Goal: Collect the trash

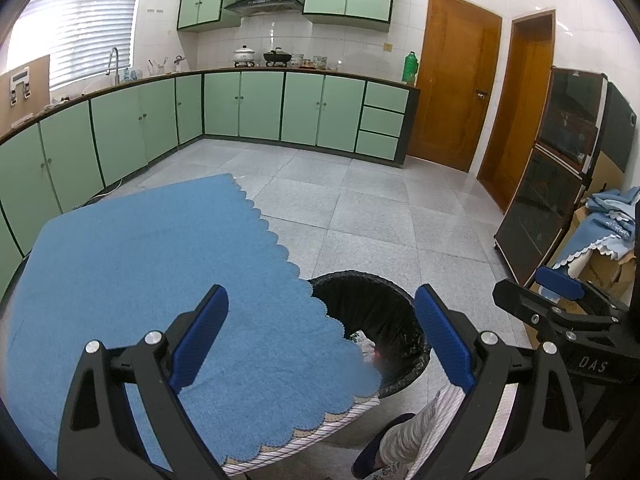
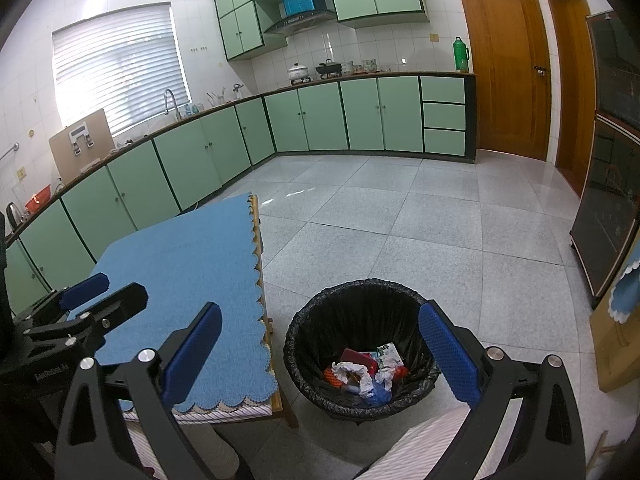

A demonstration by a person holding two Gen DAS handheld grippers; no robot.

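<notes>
Hidden or cut off: in our left wrist view the blue cloth (image 1: 160, 280) on the table covers the near-left part of the trash bin (image 1: 372, 320), so we make out only a scrap of the trash there. The table under the cloth shows only as a striped edge and a wooden leg (image 2: 286, 408). Labels on the wrappers are too small for us to read.

Left gripper: our left gripper (image 1: 320, 336) has its jaws spread wide with nothing between the blue pads. It hangs above the cloth's scalloped edge, one pad over the cloth and the other over the bin's right rim, touching neither as far as we can tell.

Trash: the trash (image 2: 366, 372), crumpled white paper with red, blue and green wrappers, lies at the bottom of the black-lined bin, which stands on the grey tiled floor (image 2: 400, 220) just beside the table's corner.

Right gripper: our right gripper (image 2: 320, 344) is also spread wide and empty, hovering over the bin with the trash between its pads in view but well below them.

Pose: both tools point forward and down, side by side; each shows at the edge of the other's camera. Striped clothing (image 2: 424, 440) of the person fills the bottom of the view.
</notes>
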